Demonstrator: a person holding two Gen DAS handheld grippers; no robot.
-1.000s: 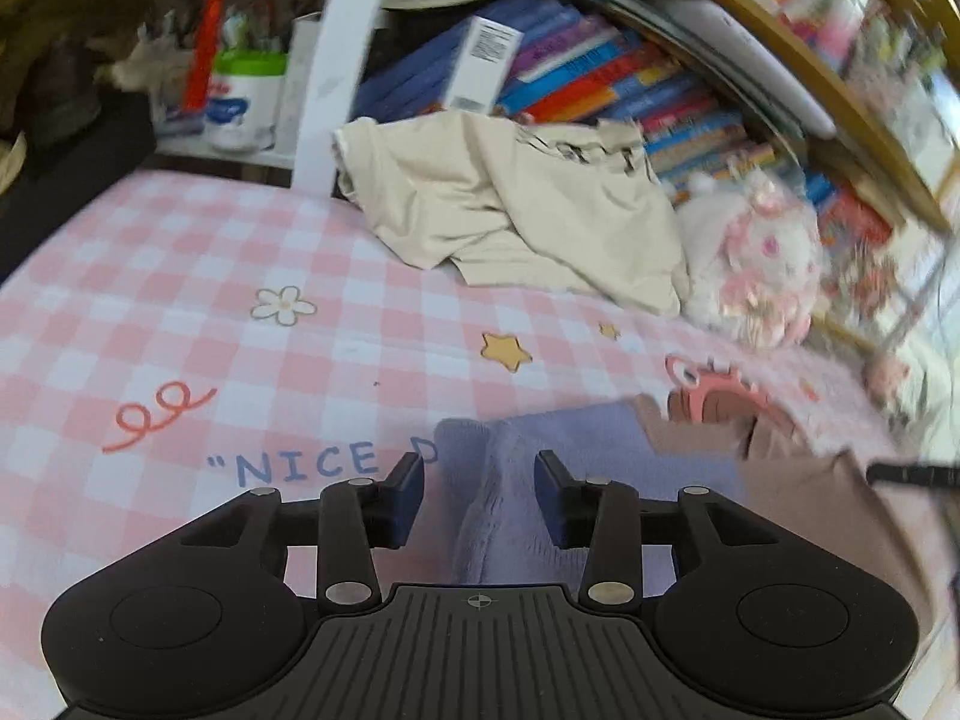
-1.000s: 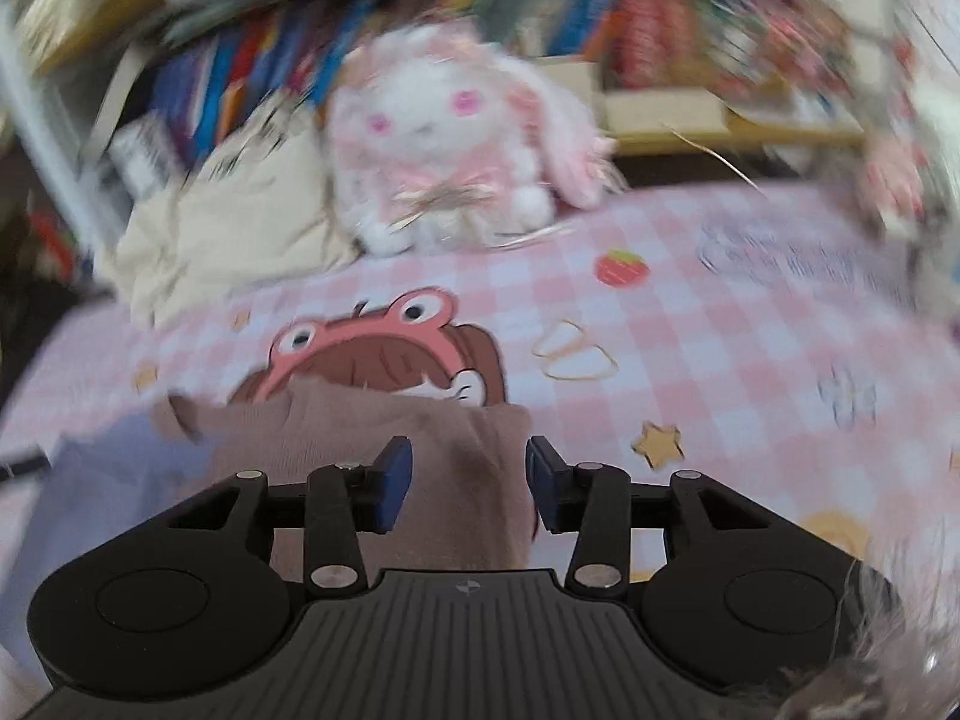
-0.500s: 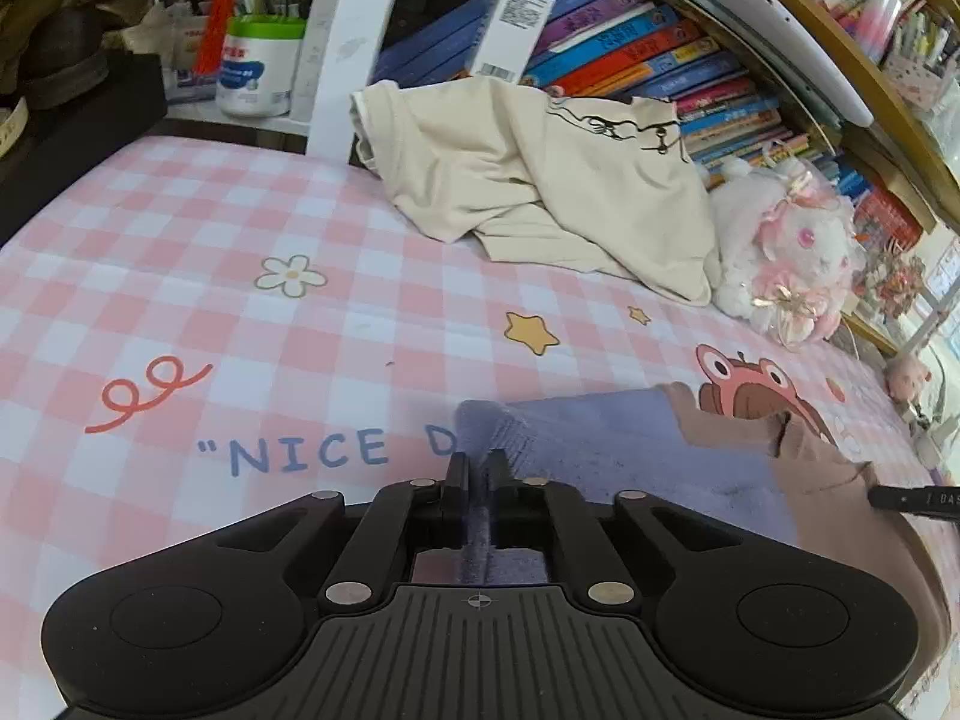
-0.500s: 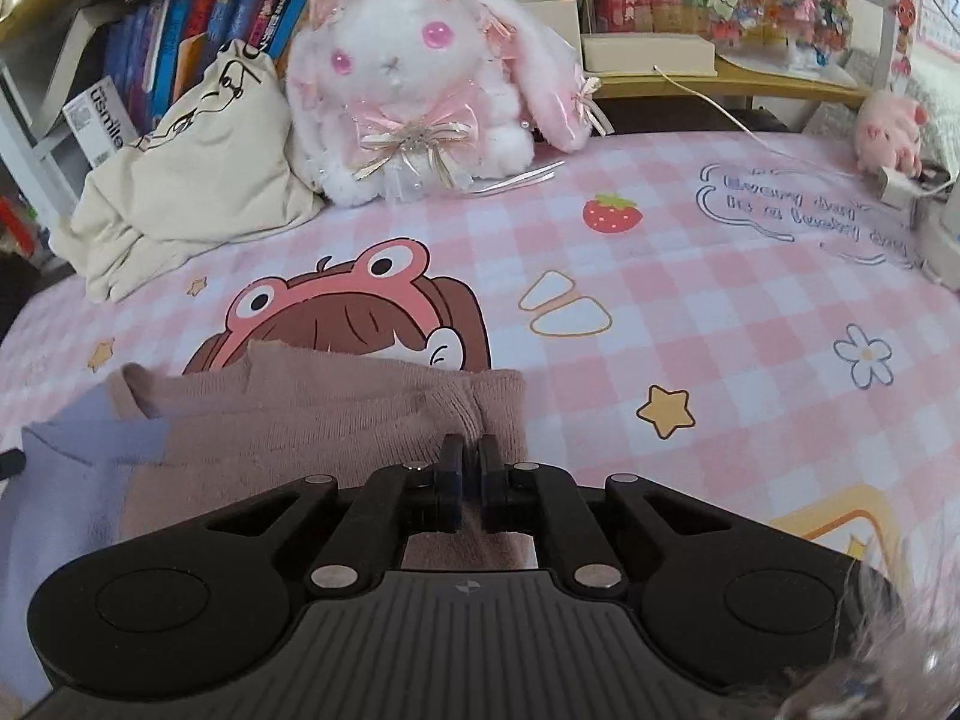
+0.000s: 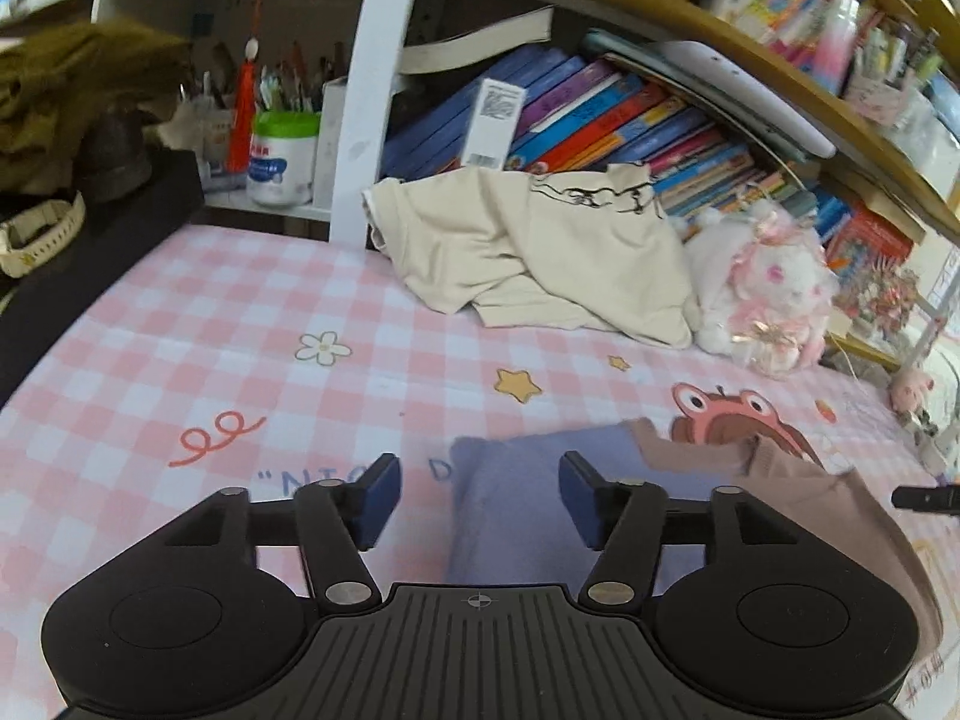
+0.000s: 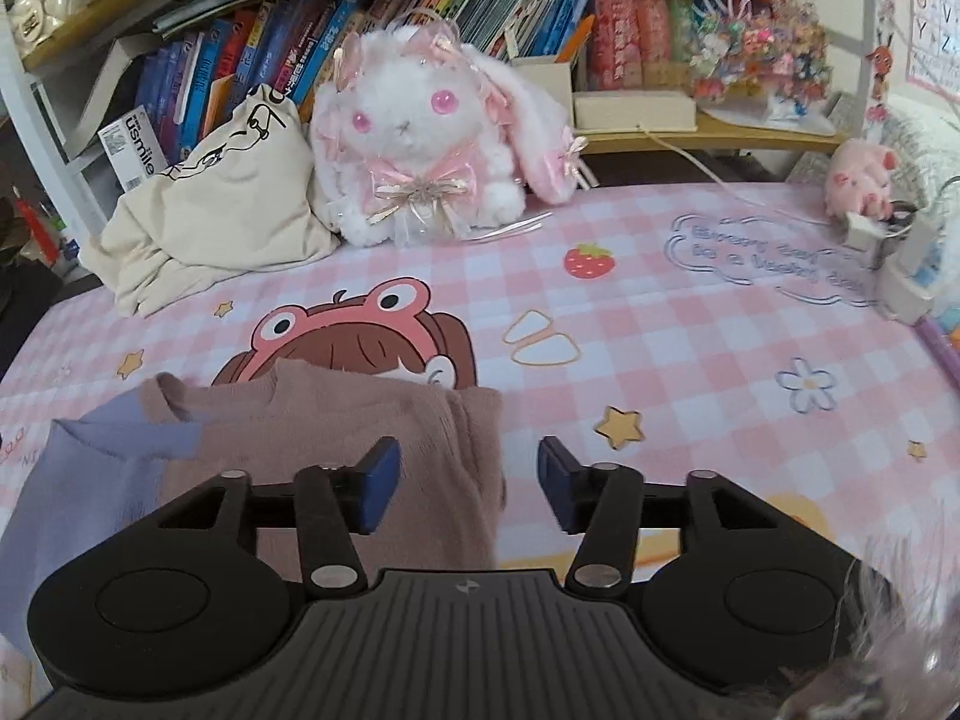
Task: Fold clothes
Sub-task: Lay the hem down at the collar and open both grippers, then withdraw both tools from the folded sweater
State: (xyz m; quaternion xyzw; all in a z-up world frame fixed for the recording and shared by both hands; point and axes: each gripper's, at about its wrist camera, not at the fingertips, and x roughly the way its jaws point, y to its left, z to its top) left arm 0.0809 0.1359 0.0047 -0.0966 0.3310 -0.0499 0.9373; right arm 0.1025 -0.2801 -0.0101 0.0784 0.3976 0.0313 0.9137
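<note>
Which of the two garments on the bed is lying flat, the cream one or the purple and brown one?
The purple and brown sweater, spread flat just ahead of both tongs. The cream shirt sits crumpled in a heap against the books.

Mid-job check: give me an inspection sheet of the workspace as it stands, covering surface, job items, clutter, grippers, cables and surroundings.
Surface: pink checked sheet with cartoon prints.
Job's things: purple and brown garment lying flat at the near edge; crumpled cream garment at the back, unfolded.
Clutter: white plush rabbit beside the cream garment; small pink plush pig at the far right.
Grippers: left gripper jaws opening, above the purple part, pads clear of it; right gripper jaws opening, above the brown edge, not gripping.
Cables: white cable running from the shelf to an adapter.
Surroundings: bookshelves packed with books.
</note>
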